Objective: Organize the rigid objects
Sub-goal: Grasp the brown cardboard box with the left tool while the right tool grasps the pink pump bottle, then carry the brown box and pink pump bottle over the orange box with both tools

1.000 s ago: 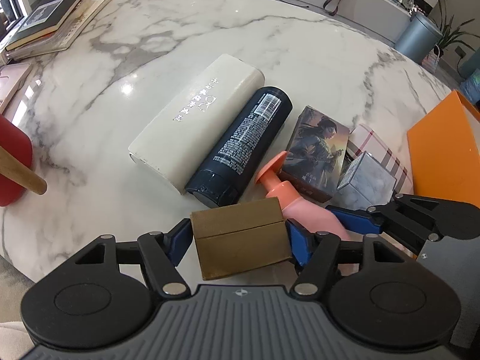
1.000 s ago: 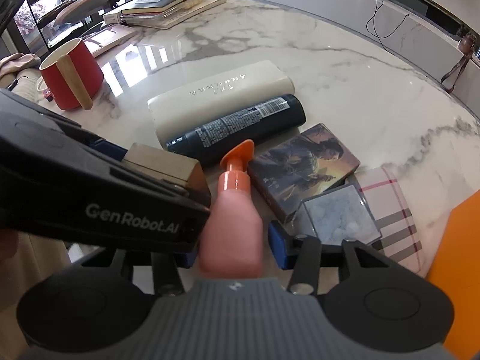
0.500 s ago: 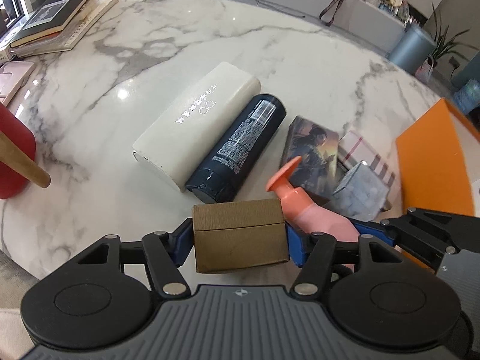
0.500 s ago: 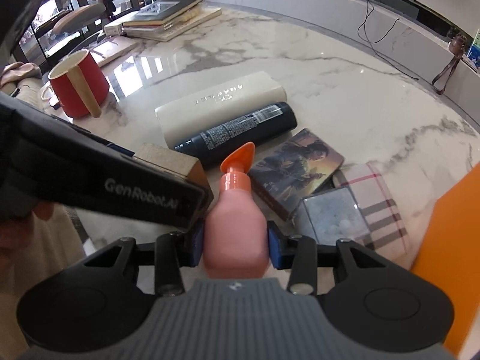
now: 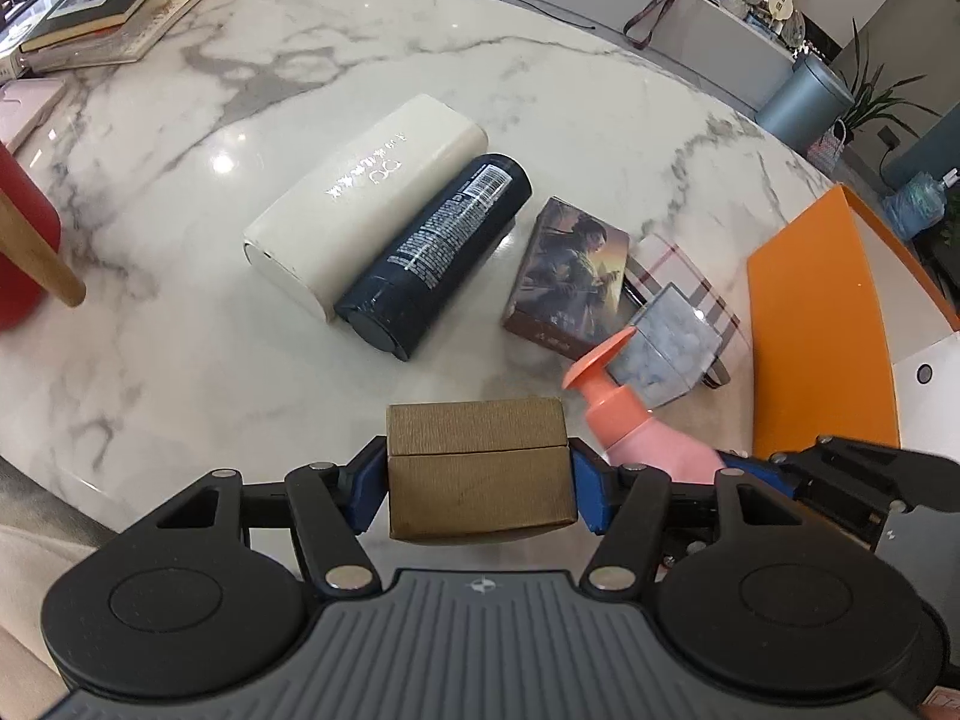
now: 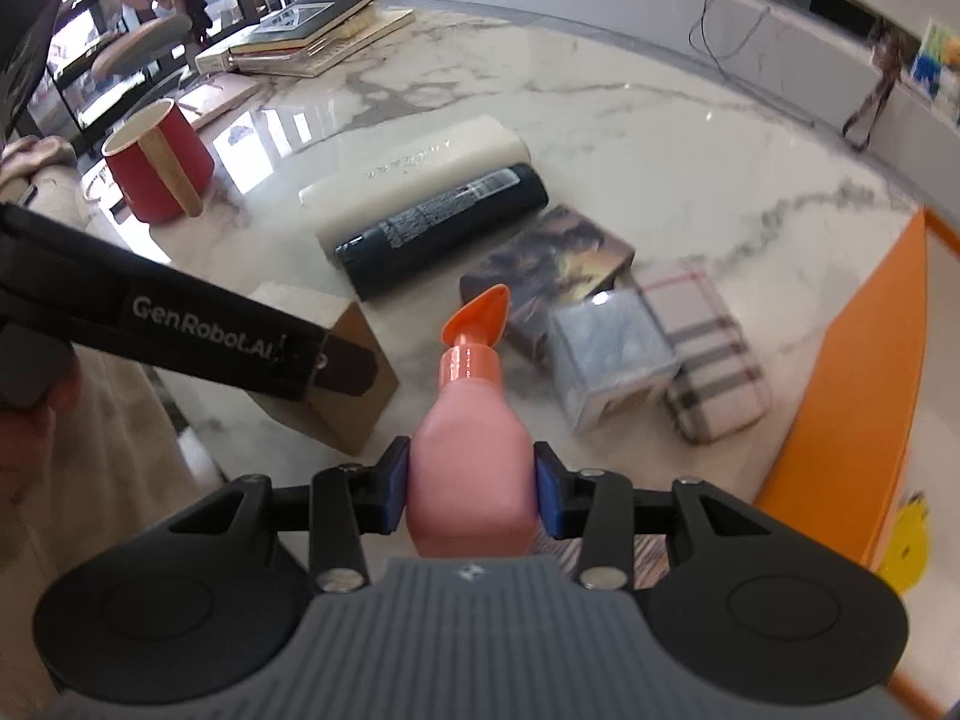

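Nearest to me, the left gripper [image 5: 477,474] is clenched on a small brown box [image 5: 477,468], its blue pads pressing the two short sides, and the box seems to be lifted a little above the marble table [image 5: 180,360]. Just at its 3 o'clock, the right gripper [image 6: 472,489] is grasping a pink bottle [image 6: 471,450] by its body, with the orange pump [image 6: 478,315] pointing away toward 12 o'clock. Both hands are loaded, so I judge that the step in hand is carrying: each thing is picked and not yet put down.

A bit farther, at about 1 o'clock from the brown box, a picture box [image 5: 570,276] lies flat, and a clear cube [image 5: 666,354] leans on a checked case [image 5: 690,282] beside it (these three are touching or nearly so). At 11 o'clock a dark can [image 5: 438,258] lies side by side with a long cream case [image 5: 366,210], touching along their length. An orange lid [image 5: 822,324] lies at 3 o'clock, near the table edge.

Farther away, a red cup [image 6: 159,162] is at 9 o'clock and a pile of books [image 5: 114,6] at 10 o'clock.

For the next move, I think each thing needs a free place in the row, probably the bare marble between the dark can and the picture box. The bottle is tall with a narrow base, so it should be set down straight before the grip is released.
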Demonstrator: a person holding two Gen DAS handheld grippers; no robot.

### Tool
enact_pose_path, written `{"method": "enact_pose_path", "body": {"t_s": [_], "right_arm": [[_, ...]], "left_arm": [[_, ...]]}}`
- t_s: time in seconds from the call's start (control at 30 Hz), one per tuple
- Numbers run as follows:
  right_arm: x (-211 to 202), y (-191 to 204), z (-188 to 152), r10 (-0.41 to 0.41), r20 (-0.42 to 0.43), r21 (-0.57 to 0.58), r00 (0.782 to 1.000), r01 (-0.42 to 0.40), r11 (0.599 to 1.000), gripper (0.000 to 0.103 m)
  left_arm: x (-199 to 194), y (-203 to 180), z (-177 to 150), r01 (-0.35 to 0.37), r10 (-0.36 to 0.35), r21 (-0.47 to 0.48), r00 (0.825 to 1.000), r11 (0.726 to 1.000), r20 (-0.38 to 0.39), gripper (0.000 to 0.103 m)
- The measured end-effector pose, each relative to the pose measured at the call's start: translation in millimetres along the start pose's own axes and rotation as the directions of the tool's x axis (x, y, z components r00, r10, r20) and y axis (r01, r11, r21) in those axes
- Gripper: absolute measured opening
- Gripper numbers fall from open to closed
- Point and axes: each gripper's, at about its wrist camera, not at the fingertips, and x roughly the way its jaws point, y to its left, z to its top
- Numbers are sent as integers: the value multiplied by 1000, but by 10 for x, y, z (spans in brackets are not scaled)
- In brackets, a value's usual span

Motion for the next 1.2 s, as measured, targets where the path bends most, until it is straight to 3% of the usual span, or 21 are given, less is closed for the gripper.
{"method": "enact_pose_path", "body": {"t_s": [0.37, 0.7, 0.93, 1.2], "right_arm": [[-669, -148, -84, -53, 154, 89, 987, 39, 995, 42], [-1315, -640, -256, -190, 296, 256, 936, 114, 960, 42], [-1508, -1064, -429, -276, 310, 355, 910, 158, 922, 42], [-1435, -1542, -585, -321, 246, 420, 915, 198, 885, 42]], "left_arm": [[-355, -245, 22, 87, -88, 18, 994, 996, 69, 70], [-601, -930, 158, 166, -183, 138, 976, 976, 119, 70], [-598, -1530, 239, 187, -222, 255, 968, 949, 116, 69], [-376, -2182, 328, 208, -251, 373, 965, 904, 72, 69]]}}
